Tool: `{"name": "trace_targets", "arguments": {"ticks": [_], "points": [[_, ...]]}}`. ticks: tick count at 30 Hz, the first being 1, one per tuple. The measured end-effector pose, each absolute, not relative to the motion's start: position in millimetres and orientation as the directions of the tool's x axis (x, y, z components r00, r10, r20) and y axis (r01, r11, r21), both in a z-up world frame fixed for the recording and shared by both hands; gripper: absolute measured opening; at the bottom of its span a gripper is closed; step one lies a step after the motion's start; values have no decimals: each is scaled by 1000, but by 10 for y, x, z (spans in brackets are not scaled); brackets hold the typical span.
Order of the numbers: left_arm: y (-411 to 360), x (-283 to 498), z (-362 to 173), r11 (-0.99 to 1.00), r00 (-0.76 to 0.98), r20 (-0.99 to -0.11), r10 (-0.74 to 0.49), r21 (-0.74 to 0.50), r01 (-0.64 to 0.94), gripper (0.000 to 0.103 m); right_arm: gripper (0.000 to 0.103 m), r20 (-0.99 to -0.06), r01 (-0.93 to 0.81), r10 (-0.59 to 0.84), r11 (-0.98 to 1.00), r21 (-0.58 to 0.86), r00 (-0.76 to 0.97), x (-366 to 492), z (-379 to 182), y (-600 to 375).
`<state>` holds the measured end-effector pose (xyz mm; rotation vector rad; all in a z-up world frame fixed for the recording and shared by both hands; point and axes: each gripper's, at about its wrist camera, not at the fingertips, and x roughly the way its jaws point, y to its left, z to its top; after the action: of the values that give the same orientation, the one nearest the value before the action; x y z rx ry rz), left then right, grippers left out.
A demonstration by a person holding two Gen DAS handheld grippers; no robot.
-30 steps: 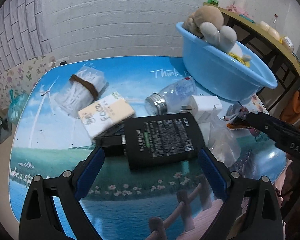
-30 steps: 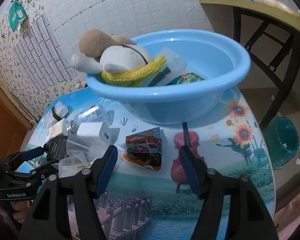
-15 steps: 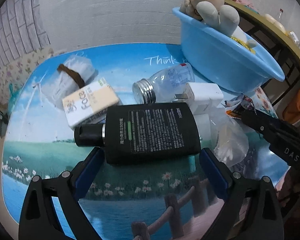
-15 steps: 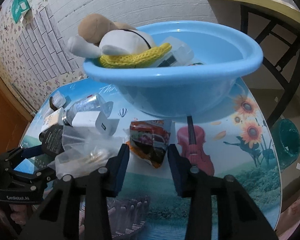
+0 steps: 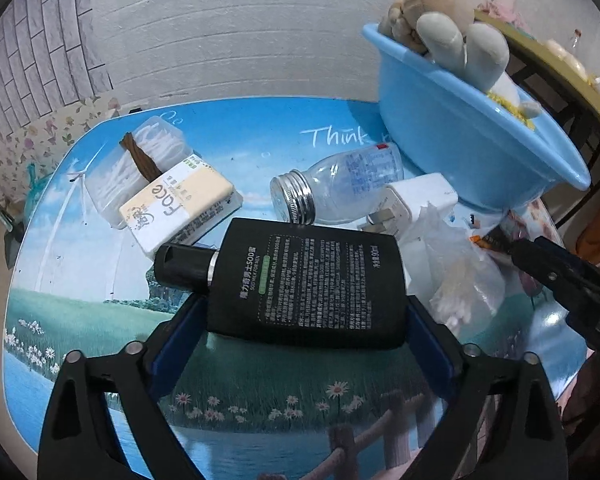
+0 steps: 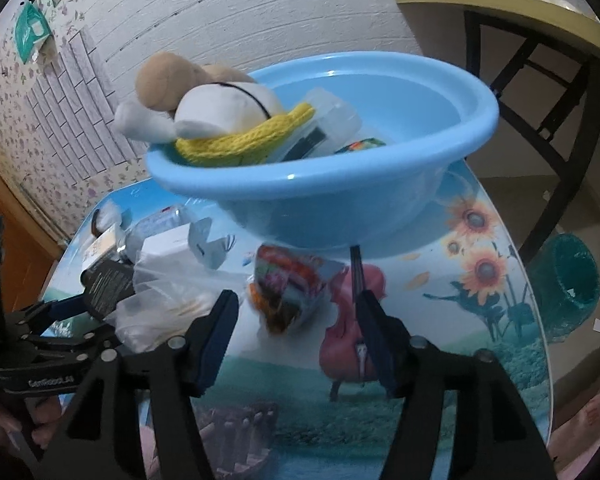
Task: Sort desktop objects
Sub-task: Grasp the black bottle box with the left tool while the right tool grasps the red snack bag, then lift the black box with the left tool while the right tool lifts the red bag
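Each tool has a black angular frame with silver screw heads and blue finger pads: the left tool [image 5: 306,320], the right tool [image 6: 296,332]. White lettering marks both frames.

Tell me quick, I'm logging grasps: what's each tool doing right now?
Left tool: just been closing around the black bottle; grip cannot be told.
Right tool: open, just been opening; snack packet between, not gripped.
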<state>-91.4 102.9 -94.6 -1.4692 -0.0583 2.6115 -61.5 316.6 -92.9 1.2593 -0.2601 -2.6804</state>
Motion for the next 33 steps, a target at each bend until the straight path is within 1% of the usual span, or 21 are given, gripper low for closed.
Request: {"name": "trace_targets", "arguments": {"ticks": [5,6,7,8,13,18,24,33], "points": [[995,-855,-938,-986,-512,-845,154,-97,-136,89,60,-750,89,-221,-973,213,-624,-728,-986,3072],[978,-839,-931,-986,-513,-844,154,-97,-136,89,56,-756,98,-224,-973,208,-615,-740,-1017,3051],[957,-817,-922,-986,-514,-844,155,-98,-135,89,44,-761,102,-223,-974,203,-609,-757,-1034,3039],[932,-796,-916,-986,-514,-843,157,-101,-135,89,35,-758,109,-223,-974,199,-613,-753,-1038,3024],[840,-682,-888,-987,-519,-841,152,-102,-123,89,33,-757,136,-247,-969,208,-605,-667,-1018,3009],[674,-553,-861,-987,-522,-839,154,-111,-114,89,33,-750,143,-261,-965,220,-608,-452,-964,3025],[510,-306,-846,-988,-529,-835,151,-113,-104,89,33,-753,141,-244,-970,200,-611,-229,-854,3044],[365,-40,-862,-990,-523,-841,137,-108,-87,89,33,-764,126,-223,-975,184,-605,66,-852,3045]]}}
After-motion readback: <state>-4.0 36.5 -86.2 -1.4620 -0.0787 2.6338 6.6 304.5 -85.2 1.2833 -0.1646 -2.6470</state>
